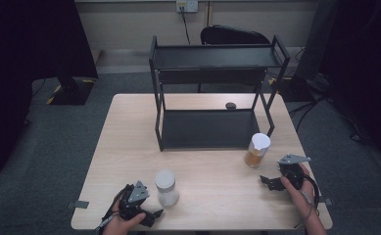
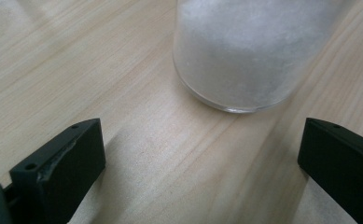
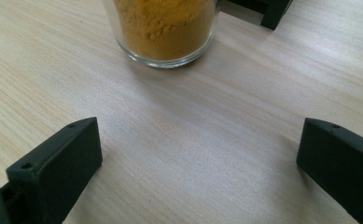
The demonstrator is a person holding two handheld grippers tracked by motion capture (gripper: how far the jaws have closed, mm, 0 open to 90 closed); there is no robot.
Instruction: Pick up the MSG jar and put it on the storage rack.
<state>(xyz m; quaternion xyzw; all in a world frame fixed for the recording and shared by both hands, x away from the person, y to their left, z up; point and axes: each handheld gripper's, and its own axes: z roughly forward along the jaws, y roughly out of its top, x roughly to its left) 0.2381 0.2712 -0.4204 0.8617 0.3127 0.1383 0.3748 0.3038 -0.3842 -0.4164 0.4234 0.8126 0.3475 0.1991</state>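
A glass jar of white powder [image 1: 166, 188] with a white lid stands near the table's front edge. My left gripper [image 1: 149, 208] lies just left of it, jaws wide open; in the left gripper view the white jar [image 2: 249, 51] is ahead of the open left gripper [image 2: 202, 163], not between the pads. A jar of orange-yellow powder [image 1: 256, 150] with a white lid stands at the right, by the rack's front foot. My right gripper [image 1: 272, 182] rests in front of it, open; the orange jar [image 3: 165, 28] stands beyond the empty right gripper [image 3: 200, 161].
A black two-tier metal rack [image 1: 212, 93] stands on the far half of the wooden table [image 1: 129, 147], both shelves bare. A small dark object [image 1: 230, 105] lies behind its lower shelf. A black chair [image 1: 234, 35] sits beyond the table.
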